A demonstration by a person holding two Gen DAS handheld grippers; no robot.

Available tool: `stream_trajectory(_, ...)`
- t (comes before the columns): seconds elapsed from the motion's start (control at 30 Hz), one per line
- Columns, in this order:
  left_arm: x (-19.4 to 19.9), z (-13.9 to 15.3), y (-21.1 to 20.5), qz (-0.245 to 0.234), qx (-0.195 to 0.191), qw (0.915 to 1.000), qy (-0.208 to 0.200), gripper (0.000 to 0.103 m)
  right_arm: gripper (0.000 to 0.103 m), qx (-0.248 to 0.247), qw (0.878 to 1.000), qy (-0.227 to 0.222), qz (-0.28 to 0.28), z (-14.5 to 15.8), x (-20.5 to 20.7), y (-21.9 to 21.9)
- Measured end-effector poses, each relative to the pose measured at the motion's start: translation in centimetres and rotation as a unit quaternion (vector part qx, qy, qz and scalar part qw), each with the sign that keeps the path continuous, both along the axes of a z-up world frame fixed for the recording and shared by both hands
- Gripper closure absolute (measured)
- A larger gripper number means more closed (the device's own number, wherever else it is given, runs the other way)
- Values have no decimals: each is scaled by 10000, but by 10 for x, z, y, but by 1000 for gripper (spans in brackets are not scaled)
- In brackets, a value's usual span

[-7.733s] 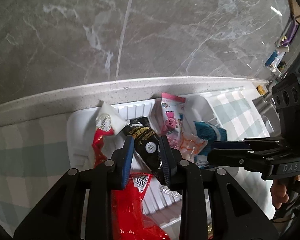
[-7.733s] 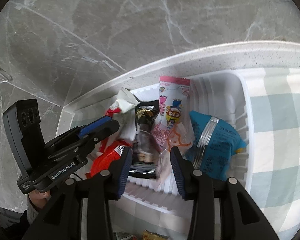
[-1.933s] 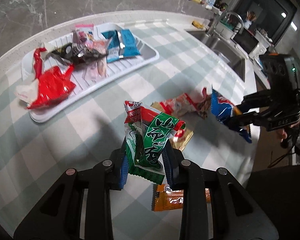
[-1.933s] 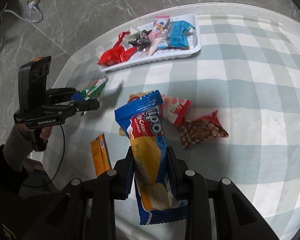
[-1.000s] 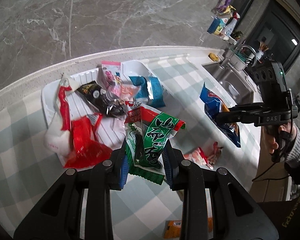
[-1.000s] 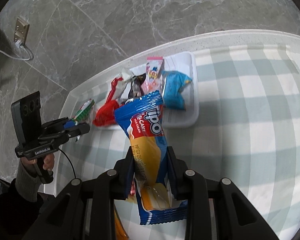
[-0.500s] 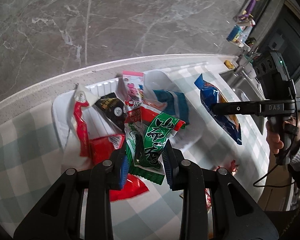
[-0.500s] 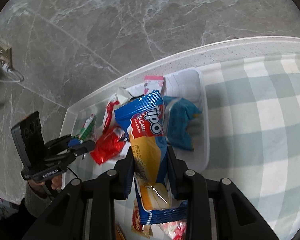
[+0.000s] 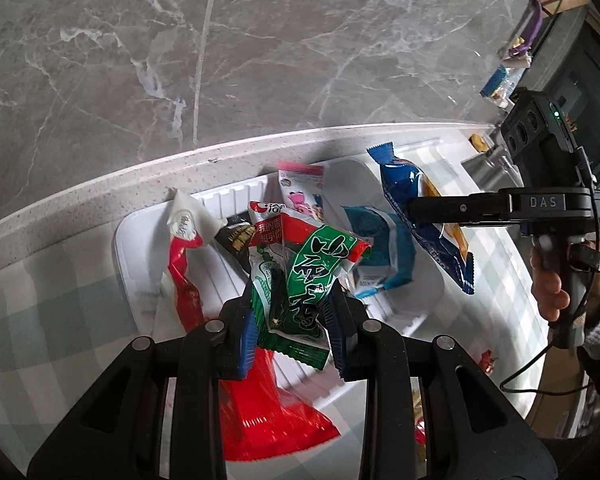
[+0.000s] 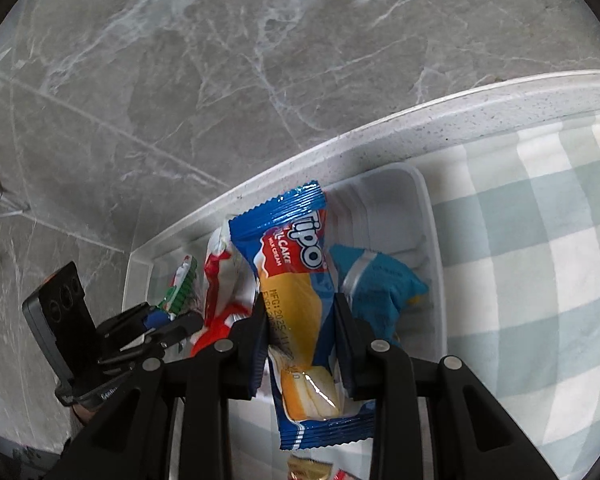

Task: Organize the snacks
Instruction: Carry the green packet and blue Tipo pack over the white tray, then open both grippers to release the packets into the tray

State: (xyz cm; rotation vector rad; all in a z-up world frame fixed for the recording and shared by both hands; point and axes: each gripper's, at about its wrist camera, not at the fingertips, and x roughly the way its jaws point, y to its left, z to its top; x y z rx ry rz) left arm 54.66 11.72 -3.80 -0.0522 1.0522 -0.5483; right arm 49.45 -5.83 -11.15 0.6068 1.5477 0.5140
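A: Step in hand, as we judge it: carrying two snacks to the white ribbed plastic tray (image 9: pixel 139 280). Our left gripper (image 9: pixel 291 320) has its jaws clamped narrowly on the green-and-red crinkled foil packet (image 9: pixel 300 276), poised above the tray's near half.

B: And the right gripper (image 10: pixel 300 328)? Its jaws pinch the blue-and-yellow glossy cake wrapper (image 10: pixel 295 280) mid-length, hanging over the tray beside the teal foil pouch (image 10: pixel 380 292).

A: The tray sits on the green-checked tabletop (image 10: pixel 540 280), against the wall. A red cellophane packet (image 9: pixel 187 288) and others crowd it.

B: Next move, we reckon: lower each packet into a free gap, then part the jaws. Bare ribbing shows at the tray's right end.
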Motion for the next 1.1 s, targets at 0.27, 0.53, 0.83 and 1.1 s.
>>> stream_trajectory(0.27, 18, -13, -5, 64, 164, 9998, -5, 76, 69, -222, 9997, 82, -53, -11, 11, 14)
stream_trajectory(0.53, 23, -28, -12, 187, 509, 9985, -11, 74, 60, -388, 9992, -3, 36, -11, 8, 19)
stream_trajectory(0.83, 17, -25, -9, 287, 589, 9978, -124, 51, 56, -306, 9995, 36, 3, -6, -10, 7)
stream_trajectory(1.1, 5, -7, -6, 351, 552, 9974, -287, 51, 56, -286, 9996, -59, 9, 14, -34, -4)
